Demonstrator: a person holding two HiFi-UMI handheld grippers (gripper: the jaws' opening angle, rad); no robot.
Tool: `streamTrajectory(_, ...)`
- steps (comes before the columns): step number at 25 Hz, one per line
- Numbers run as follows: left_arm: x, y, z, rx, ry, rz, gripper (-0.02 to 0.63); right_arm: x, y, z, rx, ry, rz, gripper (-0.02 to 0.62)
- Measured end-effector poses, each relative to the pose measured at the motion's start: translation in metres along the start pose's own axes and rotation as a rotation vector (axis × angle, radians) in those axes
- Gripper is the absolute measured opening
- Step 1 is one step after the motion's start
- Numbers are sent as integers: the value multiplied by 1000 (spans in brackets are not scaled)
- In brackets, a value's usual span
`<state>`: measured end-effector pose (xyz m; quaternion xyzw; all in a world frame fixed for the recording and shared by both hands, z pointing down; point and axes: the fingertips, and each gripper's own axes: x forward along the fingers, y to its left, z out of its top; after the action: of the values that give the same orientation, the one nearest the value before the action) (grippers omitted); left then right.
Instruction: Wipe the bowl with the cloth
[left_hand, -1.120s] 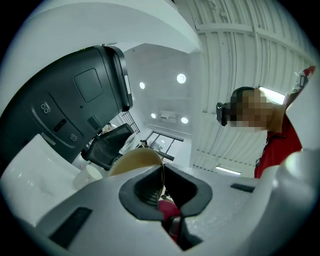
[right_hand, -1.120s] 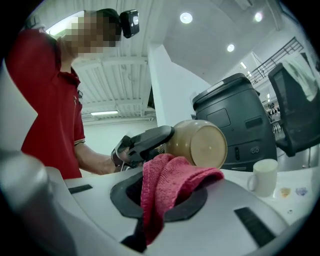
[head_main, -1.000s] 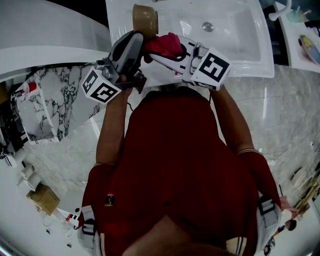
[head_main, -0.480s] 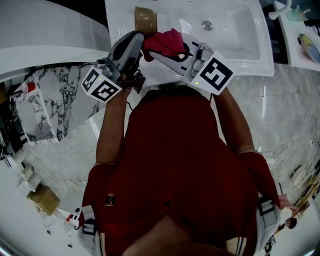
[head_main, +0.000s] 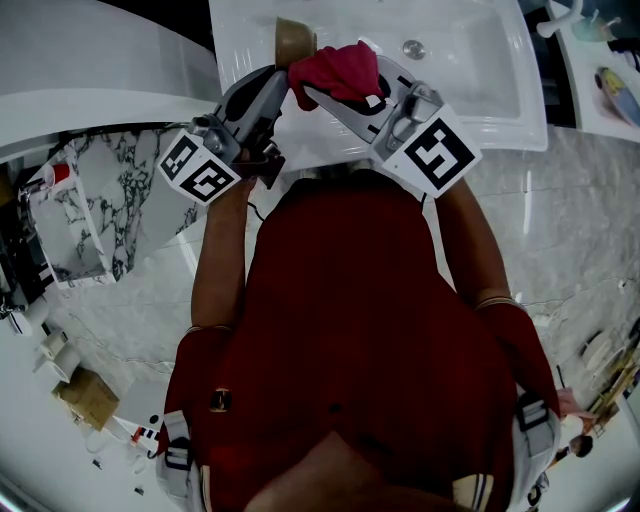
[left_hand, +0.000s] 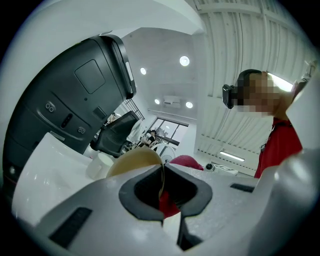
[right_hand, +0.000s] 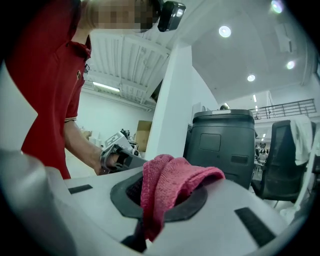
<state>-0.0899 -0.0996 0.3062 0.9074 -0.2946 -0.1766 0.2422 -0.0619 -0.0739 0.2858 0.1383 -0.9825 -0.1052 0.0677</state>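
Jaws of the left gripper (left_hand: 161, 200) pinch the rim of the tan round bowl (head_main: 295, 38); the right gripper (right_hand: 150, 220) clamps a crimson knitted cloth (head_main: 335, 68) just beside it.

Dim, fisheye-warped head view; bright ceiling spotlights (left_hand: 184, 61) glare in both gripper views.

Bowl (head_main: 296, 40) left of cloth (head_main: 336, 70), over sink (head_main: 480, 85)
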Motion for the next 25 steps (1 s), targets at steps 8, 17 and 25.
streamTrajectory(8, 0, -10, -13, 49, 109, -44, 20, -2, -9, 5, -57, 29, -34, 29)
streamTrajectory(17, -11, -24, -19, 82, 218, -159, 20, -3, -24, 14, -45, -6, -47, 29)
streamTrajectory(25, -26, -38, -15, 66, 214, -276, 20, -7, -35, 16, 25, -46, -42, 29)
